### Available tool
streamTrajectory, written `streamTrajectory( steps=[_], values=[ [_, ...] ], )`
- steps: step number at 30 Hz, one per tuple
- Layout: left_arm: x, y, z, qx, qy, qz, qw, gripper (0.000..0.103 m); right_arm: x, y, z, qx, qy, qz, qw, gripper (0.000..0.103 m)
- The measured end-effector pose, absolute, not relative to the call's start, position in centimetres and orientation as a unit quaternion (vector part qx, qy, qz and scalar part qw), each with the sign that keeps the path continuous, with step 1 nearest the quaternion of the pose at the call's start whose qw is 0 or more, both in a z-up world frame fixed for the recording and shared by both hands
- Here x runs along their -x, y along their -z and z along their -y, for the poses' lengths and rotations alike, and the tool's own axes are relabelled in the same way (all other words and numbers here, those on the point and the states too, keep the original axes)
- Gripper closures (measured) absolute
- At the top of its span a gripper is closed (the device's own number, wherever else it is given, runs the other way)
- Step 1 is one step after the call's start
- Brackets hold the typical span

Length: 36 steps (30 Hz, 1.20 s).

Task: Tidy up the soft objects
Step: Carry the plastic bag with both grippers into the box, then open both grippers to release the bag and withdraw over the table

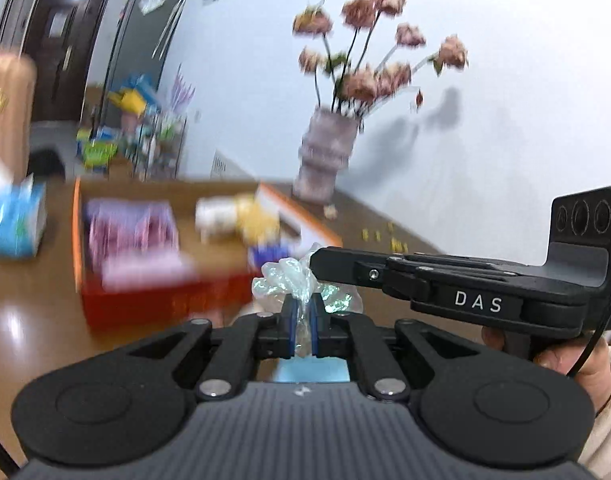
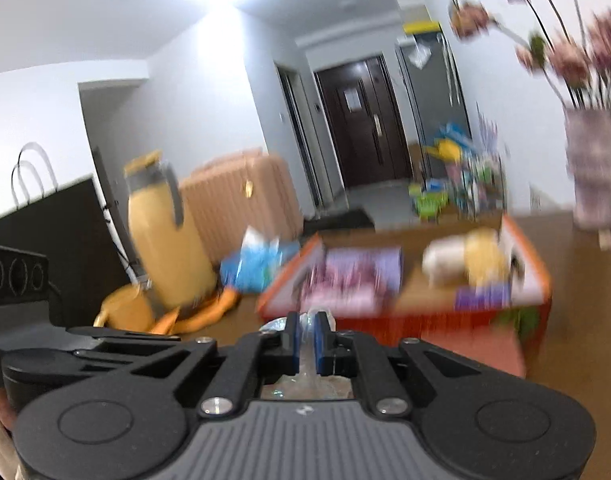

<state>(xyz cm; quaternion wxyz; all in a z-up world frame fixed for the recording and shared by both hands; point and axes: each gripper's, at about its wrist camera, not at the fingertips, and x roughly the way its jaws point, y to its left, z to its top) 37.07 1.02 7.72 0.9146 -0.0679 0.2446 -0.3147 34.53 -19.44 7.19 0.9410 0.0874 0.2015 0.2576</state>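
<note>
Left wrist view: left hand-held gripper (image 1: 303,322) is clamped on a clear crinkled plastic bag (image 1: 293,280), blue pads (image 1: 291,326) pinching its neck, bunched top sticking up above the fingertips. The right hand-held gripper (image 1: 317,262) comes in from the right side, its tip touching or just beside the same bag; side-on, so its finger gap does not show here. Behind on the brown table (image 1: 33,320), an orange-red box (image 1: 161,292) holds a purple-pink item (image 1: 131,232), a white and yellow plush toy (image 1: 233,216) and a small blue item (image 1: 267,254). A blue tissue pack (image 1: 13,222) sits left of the box, a vase of pink flowers (image 1: 325,152) behind it near the wall. Heavy motion blur.

Right wrist view: right hand-held gripper (image 2: 305,340) is pinched shut on the clear plastic, probably the same bag, which runs down between the blue pads (image 2: 292,342). Left gripper body shows at the left edge. Orange-red box ahead on the table, plush toy in its right part, purple-pink item in its left. A yellow jug (image 2: 165,232) and the blue tissue pack stand left of the box; a pink suitcase (image 2: 241,196) stands behind them.
</note>
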Motion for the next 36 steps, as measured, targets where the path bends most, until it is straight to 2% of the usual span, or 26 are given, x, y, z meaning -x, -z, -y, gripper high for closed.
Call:
streamTrajectory(
  steps=[3,6,12,16,18,20,23,26,27,31,36],
  values=[
    [-43.0,-10.3,0.2,0.062,0.305,-0.246,0.918,0.096,-40.1,-10.3,19.9,-0.085,-0.256,-0.193,0.943,0.096],
    [-50.0,-10.7,1.3,0.068,0.280,-0.286,0.914,0.096,-47.7,-11.4,19.9,-0.085,-0.251,-0.220,0.939,0.096],
    [-61.3,-6.3,2.2,0.058,0.226,-0.366,0.901,0.096,-61.4,-7.3,19.4,-0.107,-0.243,-0.315,0.911,0.097],
    [-65.5,-2.6,2.4,0.050,0.196,-0.413,0.888,0.096,-66.5,-3.7,18.3,-0.104,-0.229,-0.359,0.899,0.096],
    [-66.7,-1.2,2.4,0.044,0.174,-0.438,0.881,0.095,-67.8,-2.0,17.8,-0.096,-0.220,-0.384,0.892,0.096],
    [-67.2,-0.3,2.0,0.047,0.167,-0.447,0.878,0.092,-68.6,-0.6,17.4,-0.096,-0.209,-0.407,0.884,0.090],
    [-67.2,-0.4,1.3,0.063,0.166,-0.444,0.878,0.088,-68.4,-0.7,17.7,-0.104,-0.203,-0.399,0.888,0.082],
    [-66.6,-1.0,1.1,0.055,0.159,-0.438,0.883,0.074,-67.9,-1.0,17.3,-0.086,-0.192,-0.392,0.895,0.080],
    [-66.4,-1.3,1.1,0.050,0.152,-0.434,0.887,0.073,-67.8,-1.1,17.7,-0.090,-0.191,-0.389,0.897,0.080],
    [-63.7,-4.5,0.6,0.033,0.134,-0.402,0.905,0.072,-66.2,-3.5,18.8,-0.091,-0.173,-0.370,0.908,0.075],
    [-57.6,-10.6,-1.2,0.014,0.112,-0.340,0.934,0.060,-60.7,-9.3,20.8,-0.061,-0.162,-0.327,0.929,0.068]
  ],
)
